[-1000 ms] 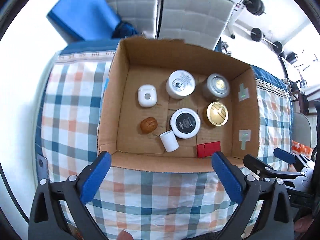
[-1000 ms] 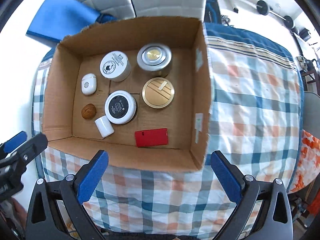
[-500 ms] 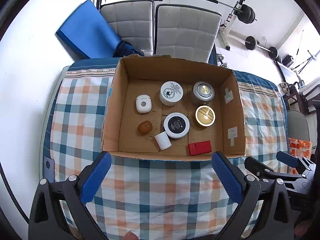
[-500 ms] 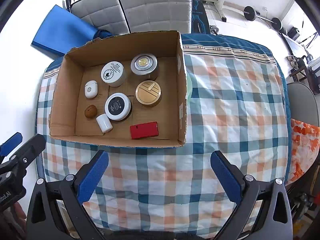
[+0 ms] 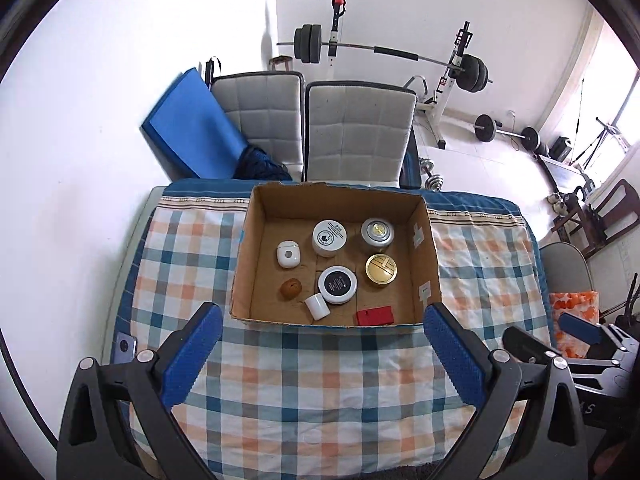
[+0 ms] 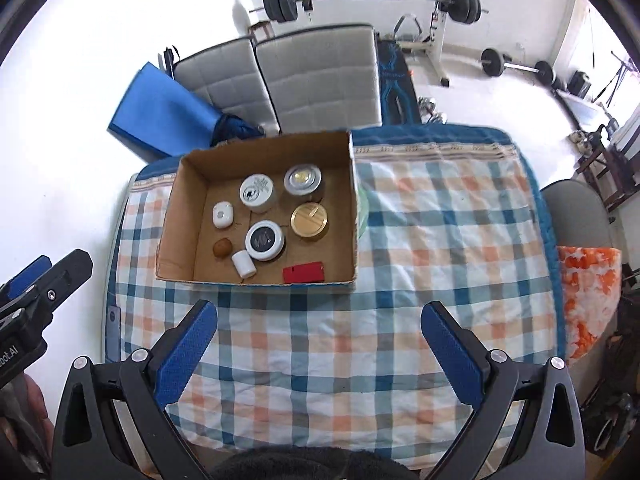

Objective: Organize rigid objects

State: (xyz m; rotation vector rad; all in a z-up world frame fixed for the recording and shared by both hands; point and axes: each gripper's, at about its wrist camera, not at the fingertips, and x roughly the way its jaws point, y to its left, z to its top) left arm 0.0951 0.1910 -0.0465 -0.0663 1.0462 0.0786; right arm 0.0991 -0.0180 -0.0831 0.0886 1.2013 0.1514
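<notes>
A cardboard box (image 5: 428,256) (image 6: 176,204) stands at the far side of the checked table. Inside lie a white-lidded jar (image 5: 329,237), a silver tin (image 5: 377,232), a gold tin (image 5: 381,269), a black-topped jar (image 5: 337,285), a white case (image 5: 288,254), a brown nut-like ball (image 5: 290,288), a small white cylinder (image 5: 317,307) and a red block (image 5: 374,316) (image 6: 303,272). My left gripper (image 5: 320,354) is open and empty, high above the near table. My right gripper (image 6: 318,350) is open and empty, likewise pulled back.
The checked cloth (image 6: 440,240) covers the table right of the box. Two grey chairs (image 5: 356,132) and a blue mat (image 5: 192,128) stand behind the table. Barbells (image 5: 384,54) fill the back of the room. A small grey device (image 5: 125,347) lies at the table's left edge.
Both grippers have risen and pulled back from the box, which now looks smaller and farther away. Both stay open and empty. The box contents have not moved.
</notes>
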